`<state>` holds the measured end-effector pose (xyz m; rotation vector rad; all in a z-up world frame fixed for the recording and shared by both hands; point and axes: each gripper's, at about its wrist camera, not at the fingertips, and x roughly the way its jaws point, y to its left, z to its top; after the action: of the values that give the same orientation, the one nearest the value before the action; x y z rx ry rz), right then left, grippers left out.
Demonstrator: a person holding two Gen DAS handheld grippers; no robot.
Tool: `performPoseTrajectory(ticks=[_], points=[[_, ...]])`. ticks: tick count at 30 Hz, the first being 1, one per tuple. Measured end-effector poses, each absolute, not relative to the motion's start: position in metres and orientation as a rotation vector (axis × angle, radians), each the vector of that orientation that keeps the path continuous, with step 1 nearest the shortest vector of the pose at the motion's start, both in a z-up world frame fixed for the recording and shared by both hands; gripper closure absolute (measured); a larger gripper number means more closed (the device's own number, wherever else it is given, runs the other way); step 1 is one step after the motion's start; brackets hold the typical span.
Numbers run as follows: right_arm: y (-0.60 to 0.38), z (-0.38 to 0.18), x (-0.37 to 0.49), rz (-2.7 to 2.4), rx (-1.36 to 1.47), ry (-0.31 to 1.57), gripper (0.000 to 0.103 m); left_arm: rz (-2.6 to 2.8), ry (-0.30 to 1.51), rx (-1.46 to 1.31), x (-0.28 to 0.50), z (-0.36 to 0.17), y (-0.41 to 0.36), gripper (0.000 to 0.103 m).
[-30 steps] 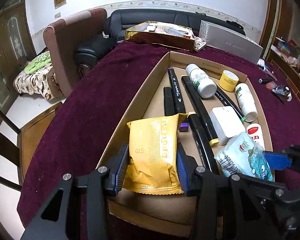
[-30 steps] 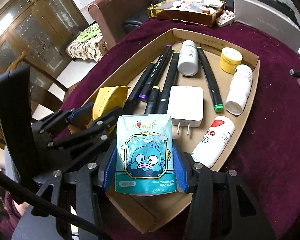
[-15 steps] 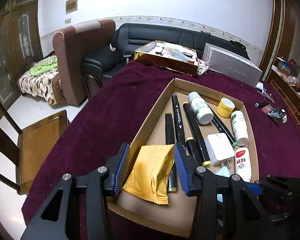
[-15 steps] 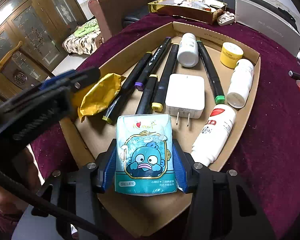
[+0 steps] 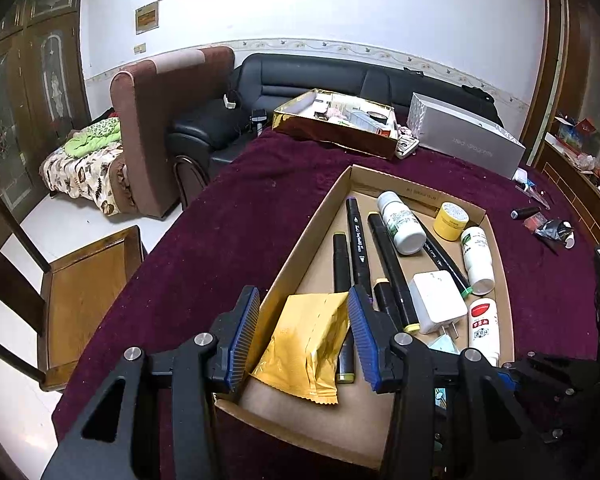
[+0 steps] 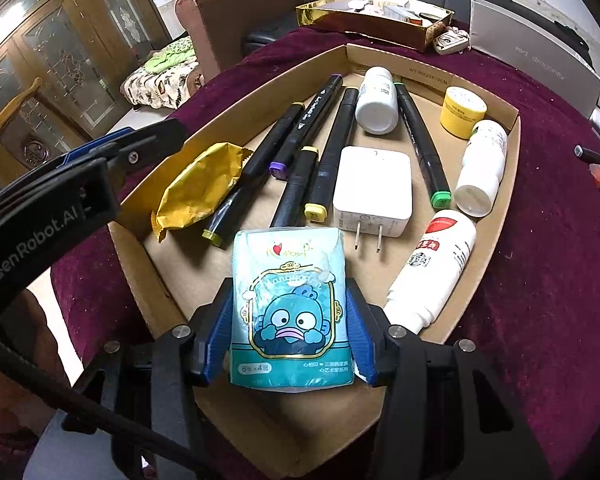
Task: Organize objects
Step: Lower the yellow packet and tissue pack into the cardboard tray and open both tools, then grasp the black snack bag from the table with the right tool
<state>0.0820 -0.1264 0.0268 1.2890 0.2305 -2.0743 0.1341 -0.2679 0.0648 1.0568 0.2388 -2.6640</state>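
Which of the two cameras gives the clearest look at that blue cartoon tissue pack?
The right wrist view: the tissue pack fills the foreground, face-on, printing readable, pinched between the right claw. In the left wrist view only a pale corner of it peeks out behind the black claw frame, near the charger's prongs.

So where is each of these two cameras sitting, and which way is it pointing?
Left wrist: sits on the left gripper, looking down along its opening fingers at the released yellow packet in the cardboard tray.
Right wrist: sits on the right gripper, which holds the blue tissue pack; the left gripper shows at left.
Shared: tray, markers, packet.
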Motion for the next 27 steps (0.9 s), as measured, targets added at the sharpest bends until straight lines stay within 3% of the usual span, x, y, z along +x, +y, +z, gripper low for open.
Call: performPoseTrajectory(ticks=[3,8,15,19,27], points=[[-0.126,0.028,0.083,-2.077,1.288,0.224,0.050,-2.663,0.239,1.051,0.136,0.066,-0.267,0.055],[-0.122,0.034,0.083,-2.080,1.272,0.185,0.042,-2.663,0.237,1.049,0.138,0.068,-0.266,0.055],[-0.098,0.059,0.083,-2.119,1.187,0.073,0.037,-2.693,0.256,1.054,0.143,0.077,-0.256,0.055],[-0.061,0.068,0.075,-2.183,1.179,0.016,0.037,-2.753,0.304,1.067,0.145,0.086,-0.244,0.049],[0.088,0.073,0.016,-2.447,1.261,-0.235,0.037,-2.928,0.331,1.164,0.133,0.097,-0.186,0.049]])
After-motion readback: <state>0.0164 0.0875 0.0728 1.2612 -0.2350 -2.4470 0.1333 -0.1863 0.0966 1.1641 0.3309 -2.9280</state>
